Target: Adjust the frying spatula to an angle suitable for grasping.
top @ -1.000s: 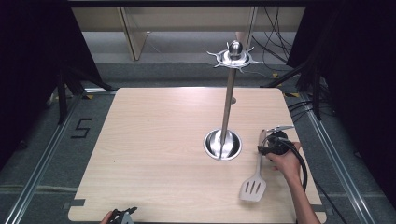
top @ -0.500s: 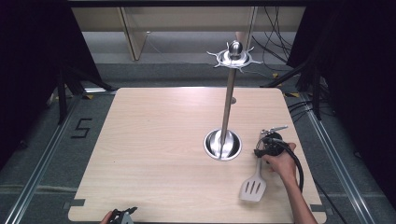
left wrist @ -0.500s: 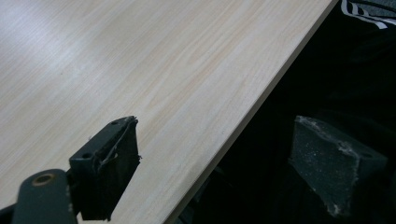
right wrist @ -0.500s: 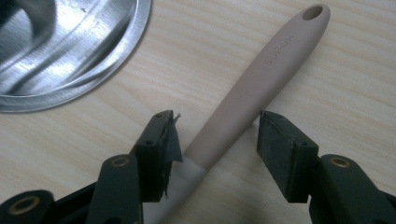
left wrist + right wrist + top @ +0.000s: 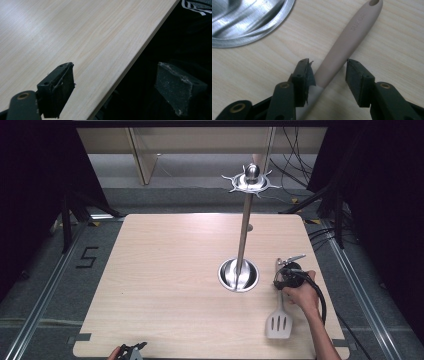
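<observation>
So starting at the left, the left gripper (image 5: 131, 351) sits right at the near edge of the wooden table (image 5: 165, 285), barely poking in at the bottom of the high view with a bit of hand behind it. In the left gripper view its jaws are spread wide with nothing between them, one hanging over the tabletop (image 5: 62, 37) and the other out past the edge over dark space, so it's released. Moving right, a shiny metal stand (image 5: 239, 274) sits right of the table's middle: a round dish-like base with a tall upright pole and a spiky star-shaped top (image 5: 251, 180) with little hooks. Just right of the base, the right gripper (image 5: 287, 279) is held low over the table in the person's right hand (image 5: 302, 293), cable (image 5: 320, 297) looping off toward the near side. A spatula (image 5: 279, 317) lies flat on the table there, slotted white blade toward the near edge and handle pointing away to the far side, near the stand but not touching it. In the right gripper view the beige handle (image 5: 344, 47) runs up between the two jaws; one jaw looks about touching it, the other has a clear gap, so it's straddling the handle but not clamped yet. The rim of the stand's base (image 5: 249, 22) shows in that view's upper left corner.
</observation>
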A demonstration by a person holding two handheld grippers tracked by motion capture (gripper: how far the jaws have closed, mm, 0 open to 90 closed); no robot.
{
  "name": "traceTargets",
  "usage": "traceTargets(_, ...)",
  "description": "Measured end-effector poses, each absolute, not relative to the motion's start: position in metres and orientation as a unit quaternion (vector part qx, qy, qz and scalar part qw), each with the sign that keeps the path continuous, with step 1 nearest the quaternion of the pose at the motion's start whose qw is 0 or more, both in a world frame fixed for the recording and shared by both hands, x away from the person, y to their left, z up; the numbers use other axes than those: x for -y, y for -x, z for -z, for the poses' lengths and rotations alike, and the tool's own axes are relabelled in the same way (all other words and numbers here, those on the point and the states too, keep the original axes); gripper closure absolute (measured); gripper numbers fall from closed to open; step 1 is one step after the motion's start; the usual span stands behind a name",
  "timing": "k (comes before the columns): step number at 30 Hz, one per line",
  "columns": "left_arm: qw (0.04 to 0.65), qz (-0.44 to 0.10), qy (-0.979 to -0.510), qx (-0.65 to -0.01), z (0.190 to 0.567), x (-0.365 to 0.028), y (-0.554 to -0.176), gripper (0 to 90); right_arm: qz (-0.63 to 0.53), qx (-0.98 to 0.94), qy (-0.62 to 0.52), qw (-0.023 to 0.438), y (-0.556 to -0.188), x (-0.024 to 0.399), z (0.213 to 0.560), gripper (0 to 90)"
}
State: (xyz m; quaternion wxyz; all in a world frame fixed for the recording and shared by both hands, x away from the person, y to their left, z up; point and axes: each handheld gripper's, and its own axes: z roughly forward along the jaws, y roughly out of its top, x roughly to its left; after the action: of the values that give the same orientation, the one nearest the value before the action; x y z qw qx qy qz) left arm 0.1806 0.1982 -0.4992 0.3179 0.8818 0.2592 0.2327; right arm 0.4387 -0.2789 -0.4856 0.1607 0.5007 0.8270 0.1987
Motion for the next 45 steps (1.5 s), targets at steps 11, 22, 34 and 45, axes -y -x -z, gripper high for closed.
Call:
traceTargets(11, 0.329, -0.227, -0.877, -0.266, 0.500, -0.196, -0.180, 14.9, -0.185, -0.847, -0.479, 0.136, -0.431, 0.291, 0.479, 72.3)
traceTargets(22, 0.313, -0.227, -0.886, -0.256, 0.499, -0.198, -0.181, 14.9, -0.156, -0.854, -0.485, 0.105, -0.437, 0.287, 0.474, 72.4)
traceTargets(34, 0.323, -0.233, -0.880, -0.258, 0.500, -0.195, -0.183, 14.9, -0.112, -0.871, -0.469, 0.092, -0.449, 0.281, 0.470, 70.7)
traceTargets(45, 0.317, -0.233, -0.884, -0.254, 0.499, -0.196, -0.185, 14.9, -0.096, -0.871, -0.473, 0.086, -0.456, 0.277, 0.473, 70.0)
